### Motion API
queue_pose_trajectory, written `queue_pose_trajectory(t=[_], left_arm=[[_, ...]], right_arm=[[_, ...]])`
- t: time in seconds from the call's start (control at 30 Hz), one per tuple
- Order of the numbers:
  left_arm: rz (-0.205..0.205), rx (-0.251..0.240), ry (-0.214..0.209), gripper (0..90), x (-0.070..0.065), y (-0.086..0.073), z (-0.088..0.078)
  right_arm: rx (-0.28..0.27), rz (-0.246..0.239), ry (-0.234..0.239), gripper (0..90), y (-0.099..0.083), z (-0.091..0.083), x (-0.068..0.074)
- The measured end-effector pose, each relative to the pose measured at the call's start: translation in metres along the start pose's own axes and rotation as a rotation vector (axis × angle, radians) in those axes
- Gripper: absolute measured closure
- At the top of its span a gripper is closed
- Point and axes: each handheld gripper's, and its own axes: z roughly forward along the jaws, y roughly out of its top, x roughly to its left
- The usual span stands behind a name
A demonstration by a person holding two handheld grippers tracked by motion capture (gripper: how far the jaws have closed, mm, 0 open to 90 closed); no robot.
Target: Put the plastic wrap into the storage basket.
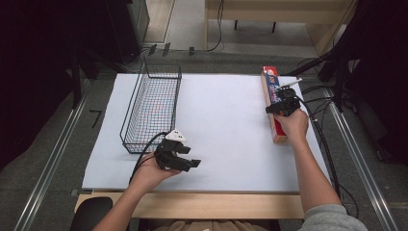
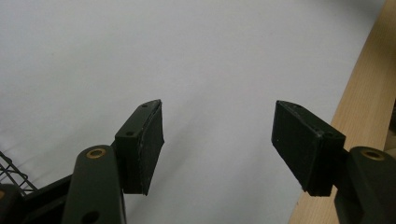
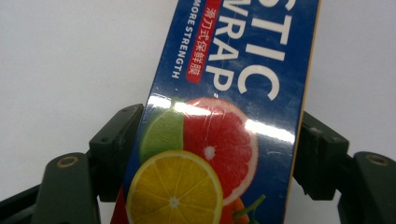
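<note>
Nearest the person's edge, left gripper (image 1: 185, 156) sits low over the white table sheet (image 1: 226, 134), just off the near right corner of the wire basket (image 1: 153, 108). Its jaws stand wide apart with nothing between them; the left gripper view has bare sheet in the gap, the wooden table edge (image 2: 369, 93) at one side and a scrap of basket mesh (image 2: 11, 172) at the other. My read: it's parked, staying clear of the basket mouth, maybe ready to steady the basket. Across on the right side, right gripper (image 1: 284, 107) is down on the plastic wrap box (image 1: 273, 98), which lies flat along the right margin of the sheet, long axis running away from the person. In the right gripper view the jaws flank the box (image 3: 224, 135) on its two long sides, pads apparently against the carton or very nearly so; closed to box width, so I'd call it a grip, though a hairline gap can't be ruled out from here. Grabbing across the narrow dimension makes sense, since that's the span the jaws can cover, and taking it around mid-length should keep it from tipping when lifted. Box looks still flat on the sheet, can't say whether it's off the surface yet. Farther back, the basket is a long open-top wire tray on the left half of the sheet, well apart from the box. Nothing visible inside; sheet shows through the mesh. Likely destination, and box length looks close to basket length, so alignment will matter.
</note>
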Motion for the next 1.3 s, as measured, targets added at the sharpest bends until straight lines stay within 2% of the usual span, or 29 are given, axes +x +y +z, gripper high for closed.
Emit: queue_pose_trajectory(t=[0.07,0.13,0.27,0.4,0.5,0.67,0.93,1.07,1.3], left_arm=[[-0.002,0.000,-0.001,34.7,0.000,0.000,0.000],[-0.005,-0.002,0.002,34.7,0.000,0.000,0.001],[0.001,-0.002,0.002,34.7,0.000,0.000,0.000],[0.003,-0.001,0.004,34.7,0.001,0.000,-0.001],[0.004,-0.005,0.006,34.8,0.002,0.000,-0.002],[0.006,-0.004,0.006,34.8,0.003,0.001,-0.002],[0.003,-0.012,0.008,34.8,0.004,0.001,-0.004],[0.005,-0.018,0.008,34.7,0.003,0.002,-0.006],[0.020,-0.024,0.013,34.8,0.003,0.005,-0.010]], right_arm=[[0.022,0.037,0.034,28.5,0.000,0.002,-0.004],[0.031,0.048,0.041,29.0,0.001,0.003,-0.005],[0.035,0.042,0.033,32.3,0.001,0.002,-0.004],[0.024,0.065,0.003,37.5,0.001,-0.001,-0.002],[0.020,0.095,0.003,39.1,0.001,-0.003,-0.003],[-0.001,0.138,0.050,40.9,-0.001,-0.006,-0.007],[-0.043,0.110,0.039,41.6,0.000,-0.016,-0.007],[-0.047,0.104,0.061,41.5,-0.001,-0.025,-0.008],[-0.036,0.057,0.084,41.6,-0.003,-0.035,-0.008]])
